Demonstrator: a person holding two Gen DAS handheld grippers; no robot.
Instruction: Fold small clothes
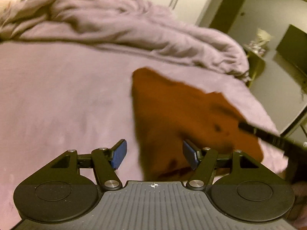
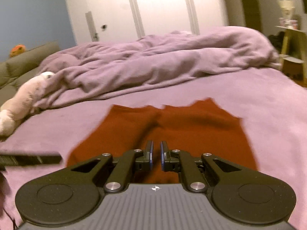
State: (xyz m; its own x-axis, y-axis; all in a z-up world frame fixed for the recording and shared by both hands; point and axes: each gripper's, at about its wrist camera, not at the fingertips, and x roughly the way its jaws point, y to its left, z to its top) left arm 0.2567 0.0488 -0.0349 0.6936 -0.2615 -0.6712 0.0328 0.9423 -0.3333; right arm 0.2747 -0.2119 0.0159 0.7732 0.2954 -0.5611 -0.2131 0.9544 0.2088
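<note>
Blue-padded left hand-held gripper (image 1: 154, 154) fills the lower frame, jaws wide apart and empty, beside a rust-red garment (image 1: 184, 118) lying on the purple bed (image 1: 57, 99). Right hand-held gripper (image 2: 157, 156), nearly closed with a narrow gap showing, hovers over the cloth's near edge. Folding looks barely begun: the garment lies mostly spread.

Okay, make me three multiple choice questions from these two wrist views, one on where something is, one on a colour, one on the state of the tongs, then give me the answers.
1. Where does the plush toy lie?
A. beside the crumpled duvet
B. on the garment
C. on the floor

2. What colour is the garment on the bed?
A. blue
B. rust red
C. white

3. How do the left tongs stand?
A. wide open
B. shut on the garment
C. shut on the duvet

Answers: 1 A, the toy touches the duvet's edge. 2 B, both views show rust red cloth. 3 A, the blue pads stand far apart, gripping nothing.
</note>
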